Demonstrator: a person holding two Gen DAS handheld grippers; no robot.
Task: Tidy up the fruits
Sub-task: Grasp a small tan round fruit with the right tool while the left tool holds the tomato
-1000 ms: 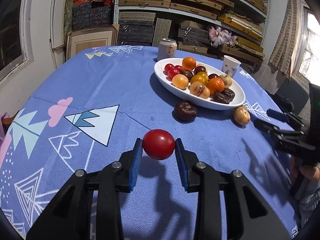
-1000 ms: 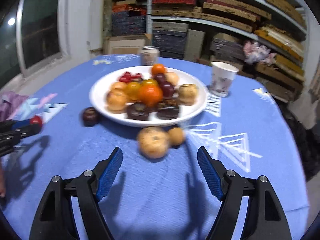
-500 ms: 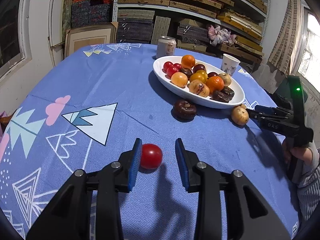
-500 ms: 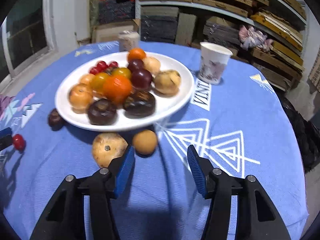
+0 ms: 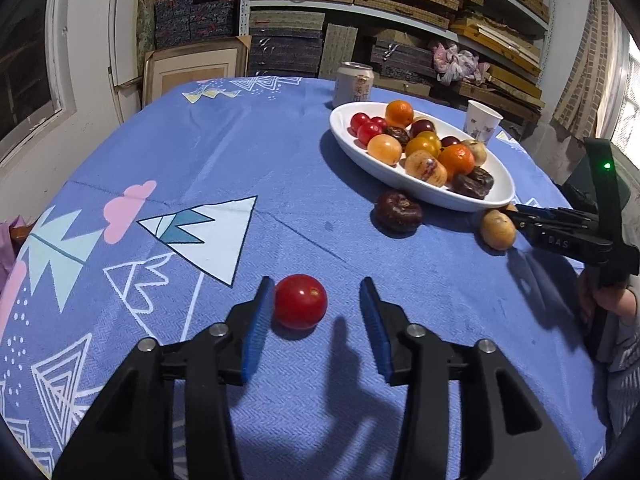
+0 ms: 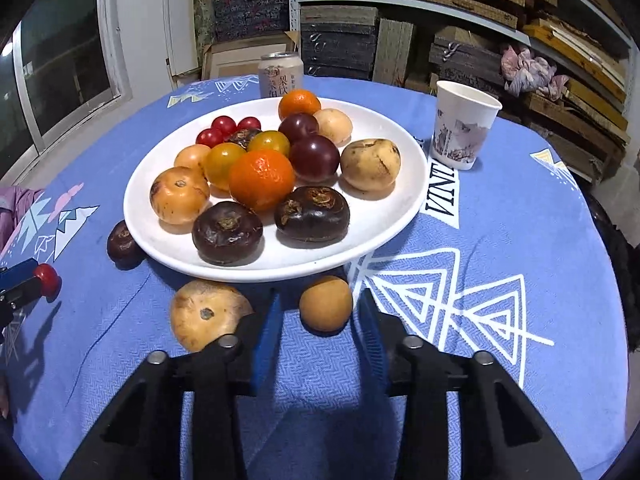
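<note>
A red tomato [image 5: 301,301] lies on the blue tablecloth between the jaws of my left gripper [image 5: 317,286]. Those jaws are opening: the tomato sits next to the left pad, with a clear gap to the right pad. A small round tan fruit [image 6: 326,304] rests on the cloth just in front of the white plate [image 6: 400,216], between the jaws of my right gripper [image 6: 318,296]. These jaws are closing, and a gap still shows on the left side of the fruit. The plate [image 5: 500,196] holds several oranges, tomatoes, plums and dark fruits.
A larger tan fruit [image 6: 204,314] lies beside the left finger of my right gripper. A dark fruit [image 6: 124,244] sits at the plate's left edge. A drink can [image 6: 279,74] and a paper cup [image 6: 464,126] stand behind the plate. Shelves of boxes fill the background.
The left gripper lowered the tomato onto the cloth and widened its jaws off it. The right gripper moved in toward the plate and narrowed its jaws around the small tan fruit.
</note>
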